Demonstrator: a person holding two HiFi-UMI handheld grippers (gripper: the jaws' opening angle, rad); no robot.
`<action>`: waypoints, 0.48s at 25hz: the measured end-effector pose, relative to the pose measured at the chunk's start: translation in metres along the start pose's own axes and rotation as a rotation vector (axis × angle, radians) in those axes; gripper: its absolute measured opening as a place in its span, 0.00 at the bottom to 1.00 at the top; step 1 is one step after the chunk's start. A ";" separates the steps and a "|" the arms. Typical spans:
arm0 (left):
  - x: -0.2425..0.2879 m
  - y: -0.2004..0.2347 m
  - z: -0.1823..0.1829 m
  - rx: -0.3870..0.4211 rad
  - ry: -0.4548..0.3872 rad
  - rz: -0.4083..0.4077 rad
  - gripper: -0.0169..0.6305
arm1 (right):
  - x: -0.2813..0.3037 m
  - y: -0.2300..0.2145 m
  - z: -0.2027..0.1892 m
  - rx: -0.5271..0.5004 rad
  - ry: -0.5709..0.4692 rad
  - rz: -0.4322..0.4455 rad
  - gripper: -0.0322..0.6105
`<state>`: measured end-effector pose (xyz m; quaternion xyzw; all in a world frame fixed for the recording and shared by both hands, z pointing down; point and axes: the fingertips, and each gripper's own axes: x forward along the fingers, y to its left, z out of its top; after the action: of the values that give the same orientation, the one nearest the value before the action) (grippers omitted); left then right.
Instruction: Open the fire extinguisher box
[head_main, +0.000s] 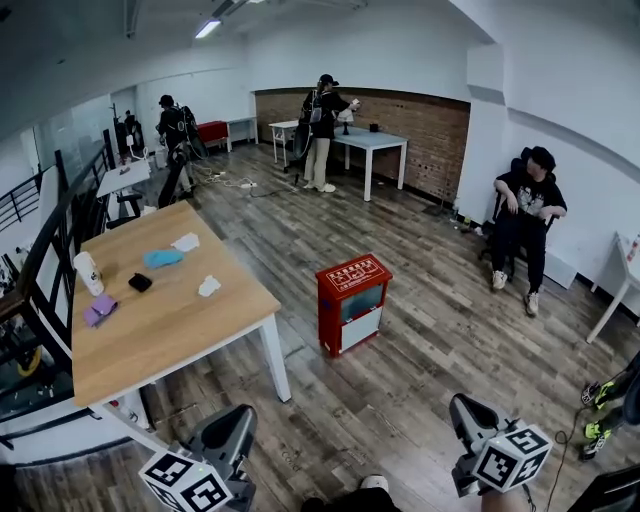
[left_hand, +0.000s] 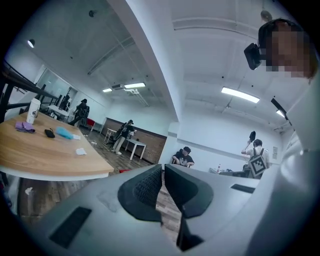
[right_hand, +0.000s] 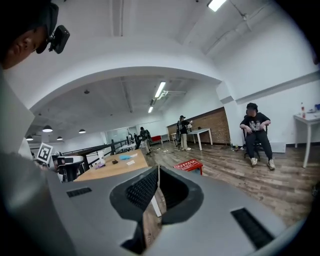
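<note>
The red fire extinguisher box (head_main: 352, 300) stands on the wooden floor in the middle of the head view, its glazed front door closed and facing me. In the right gripper view only the red top of the box (right_hand: 189, 164) shows, beyond the jaws. My left gripper (head_main: 240, 414) is low at the bottom left and my right gripper (head_main: 463, 404) at the bottom right, both well short of the box and touching nothing. The left gripper (left_hand: 163, 172) has its jaws together with nothing between them. The right gripper (right_hand: 158, 172) is likewise shut and empty.
A wooden table (head_main: 180, 320) with cloths, a cup and small items stands left of the box. A person sits on a chair (head_main: 525, 225) by the right wall. Other people stand near a white table (head_main: 375, 140) at the back. A black railing (head_main: 40, 250) runs along the left.
</note>
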<state>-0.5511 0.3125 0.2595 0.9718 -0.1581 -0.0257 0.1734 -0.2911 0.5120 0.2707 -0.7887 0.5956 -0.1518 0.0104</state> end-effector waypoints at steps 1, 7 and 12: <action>0.004 0.001 -0.001 -0.006 -0.001 -0.008 0.06 | 0.004 -0.004 0.001 -0.004 -0.001 -0.004 0.07; 0.030 0.009 0.009 -0.042 -0.068 0.015 0.04 | 0.041 -0.028 0.006 0.003 0.006 0.020 0.07; 0.063 0.019 -0.003 0.017 -0.002 0.088 0.04 | 0.076 -0.047 0.009 -0.103 0.066 0.062 0.07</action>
<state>-0.4963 0.2765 0.2695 0.9653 -0.2011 -0.0178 0.1658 -0.2261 0.4528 0.2890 -0.7640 0.6267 -0.1466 -0.0453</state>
